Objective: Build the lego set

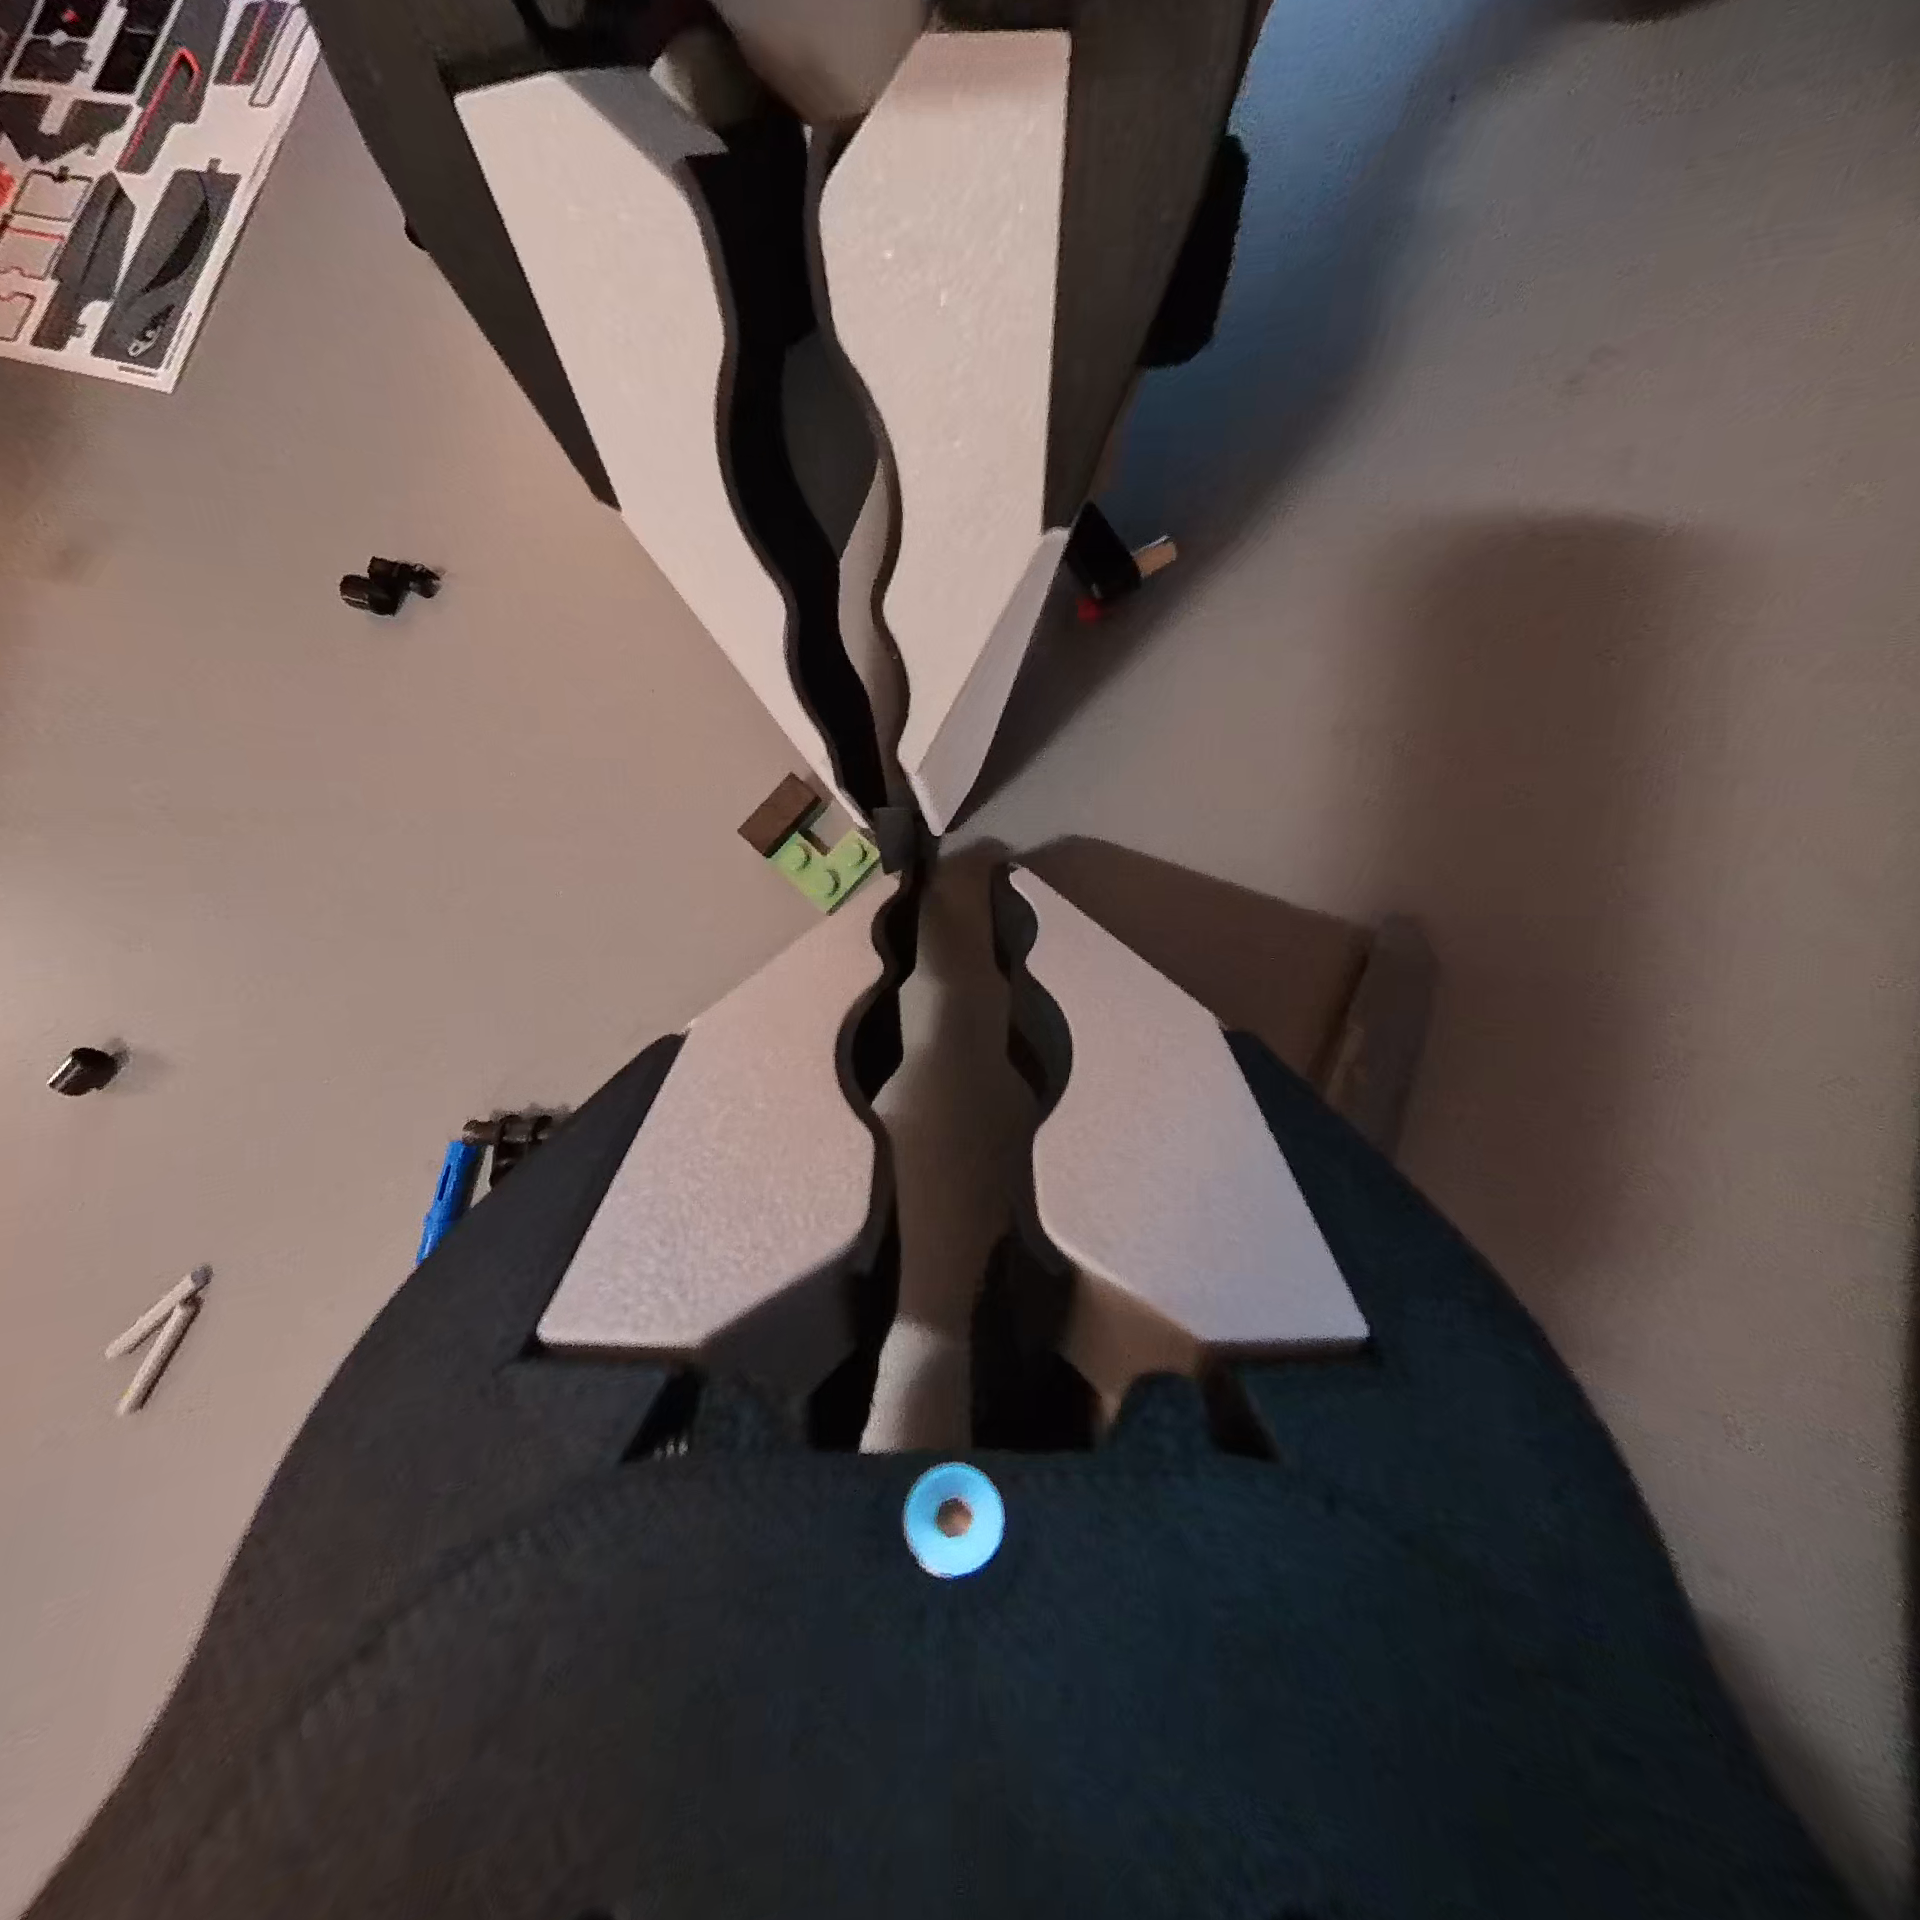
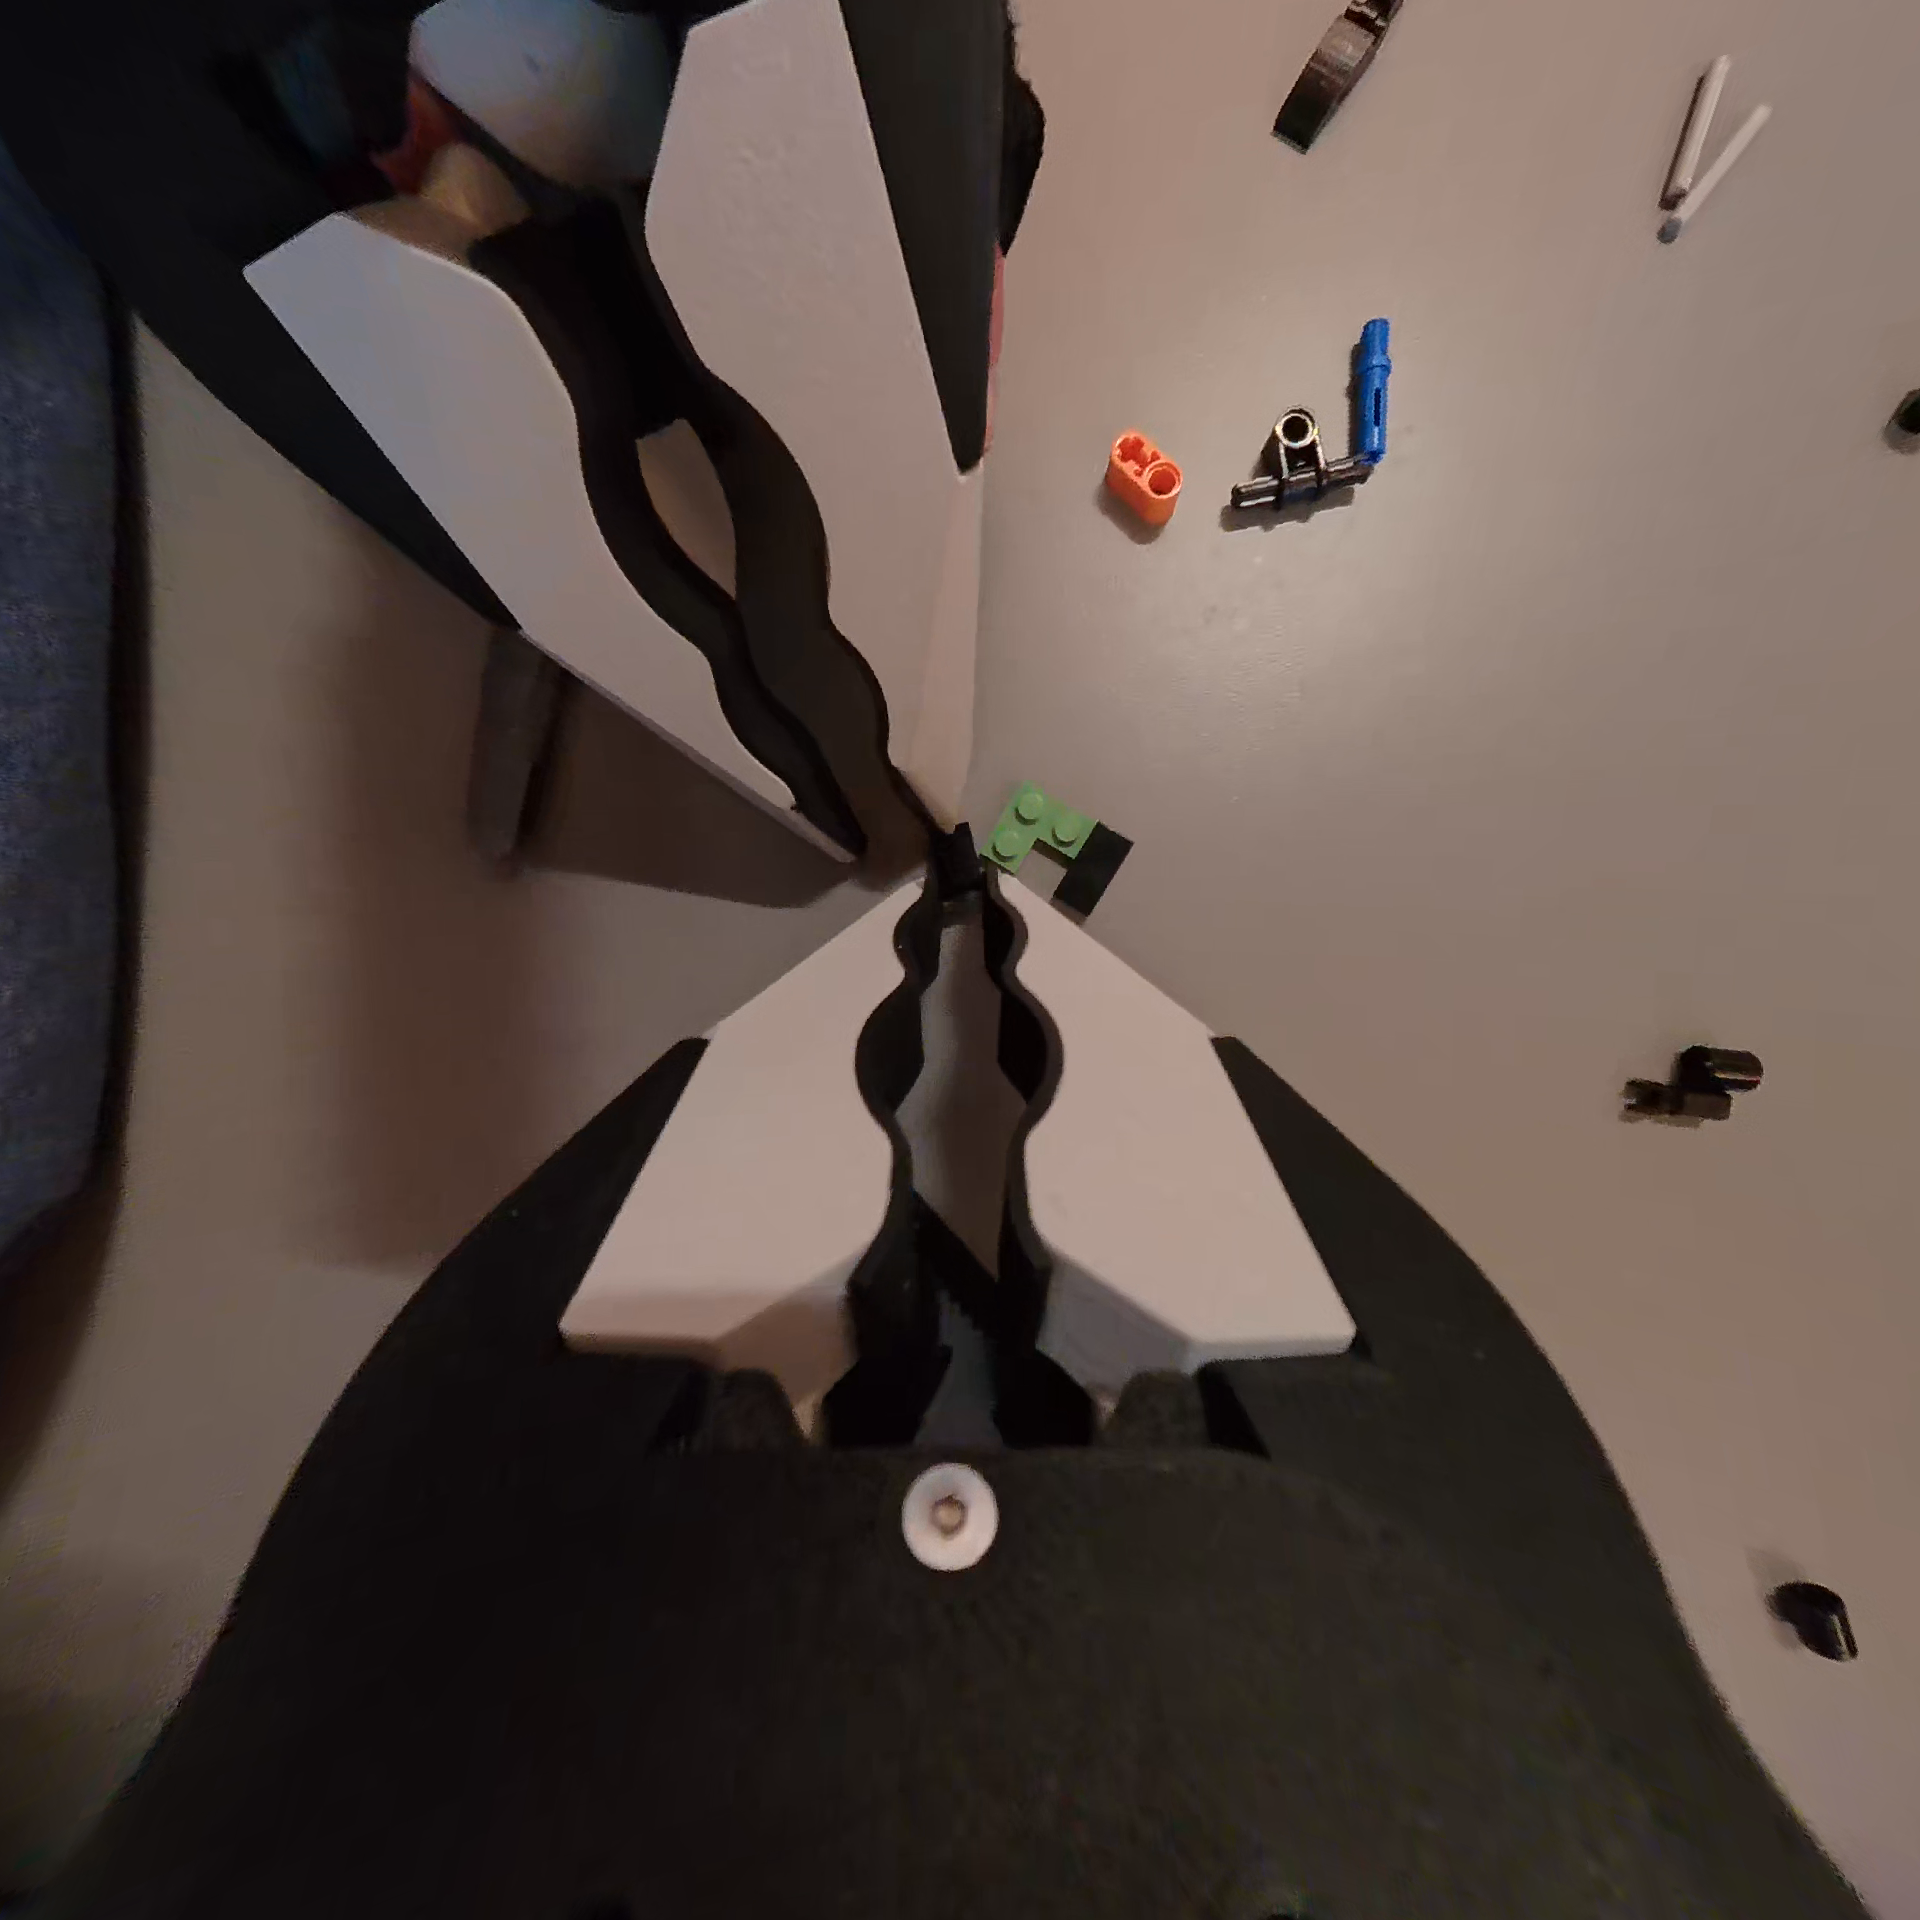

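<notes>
My two grippers meet tip to tip just above the pale table. My right gripper (image 2: pixel 961 888) is shut on a small black lego piece (image 2: pixel 961 854), which also shows in the left wrist view (image 1: pixel 894 831). My left gripper (image 1: pixel 948 883) is closed down on the same piece from the opposite side; how much of it it grips is hidden. Each gripper shows in the other's view, the right one (image 1: pixel 904 810) and the left one (image 2: pixel 894 821). A green L-shaped plate (image 1: pixel 826 868) (image 2: pixel 1029 831) with a black tile (image 1: pixel 779 816) (image 2: pixel 1091 868) on one end lies on the table right beside the tips.
Loose parts lie around: an orange connector (image 2: pixel 1143 478), a black axle connector (image 2: pixel 1294 468), a blue pin (image 2: pixel 1371 390), a black clip (image 2: pixel 1688 1081), white rods (image 2: pixel 1704 145) and other small black pieces (image 1: pixel 387 584) (image 1: pixel 83 1068). A sticker sheet (image 1: pixel 114 177) lies at the far corner. The grippers are tip to tip, or close to it.
</notes>
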The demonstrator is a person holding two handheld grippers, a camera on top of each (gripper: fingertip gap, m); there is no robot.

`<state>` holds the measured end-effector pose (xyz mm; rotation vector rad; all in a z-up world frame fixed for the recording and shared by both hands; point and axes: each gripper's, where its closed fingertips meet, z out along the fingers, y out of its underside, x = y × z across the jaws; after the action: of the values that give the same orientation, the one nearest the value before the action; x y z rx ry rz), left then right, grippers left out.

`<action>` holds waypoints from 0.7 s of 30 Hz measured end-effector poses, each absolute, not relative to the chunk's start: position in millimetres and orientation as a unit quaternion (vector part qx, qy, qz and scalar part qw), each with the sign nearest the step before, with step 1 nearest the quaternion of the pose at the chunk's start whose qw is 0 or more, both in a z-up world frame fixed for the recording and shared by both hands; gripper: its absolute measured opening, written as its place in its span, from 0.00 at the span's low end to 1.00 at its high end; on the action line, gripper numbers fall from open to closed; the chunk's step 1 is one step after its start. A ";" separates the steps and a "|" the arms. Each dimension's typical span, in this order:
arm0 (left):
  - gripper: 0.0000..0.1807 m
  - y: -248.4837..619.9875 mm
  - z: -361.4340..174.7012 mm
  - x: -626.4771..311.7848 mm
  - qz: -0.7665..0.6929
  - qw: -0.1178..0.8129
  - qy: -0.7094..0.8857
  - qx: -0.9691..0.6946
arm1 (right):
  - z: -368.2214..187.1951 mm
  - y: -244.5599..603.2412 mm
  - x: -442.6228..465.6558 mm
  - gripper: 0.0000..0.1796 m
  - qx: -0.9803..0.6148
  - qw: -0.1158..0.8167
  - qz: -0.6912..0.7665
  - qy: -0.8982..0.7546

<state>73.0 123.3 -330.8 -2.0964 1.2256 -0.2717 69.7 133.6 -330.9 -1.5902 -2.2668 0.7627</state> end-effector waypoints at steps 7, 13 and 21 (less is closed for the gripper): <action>0.10 124.9 -329.0 68.3 -0.094 0.343 0.476 -0.804 | -327.9 129.8 70.5 0.03 -0.556 0.143 0.275 -0.771; 0.11 123.1 -328.8 67.3 -0.104 0.340 0.475 -0.805 | -326.6 126.7 69.5 0.03 -0.563 0.150 0.276 -0.765; 0.06 128.7 -315.5 67.8 -0.072 0.382 0.489 -0.781 | -306.3 126.9 66.4 0.03 -0.576 0.167 0.340 -0.725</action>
<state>67.8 128.7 -315.5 -1.9919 1.2472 -0.1829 66.4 126.9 -306.3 -1.6388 -2.0621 0.9680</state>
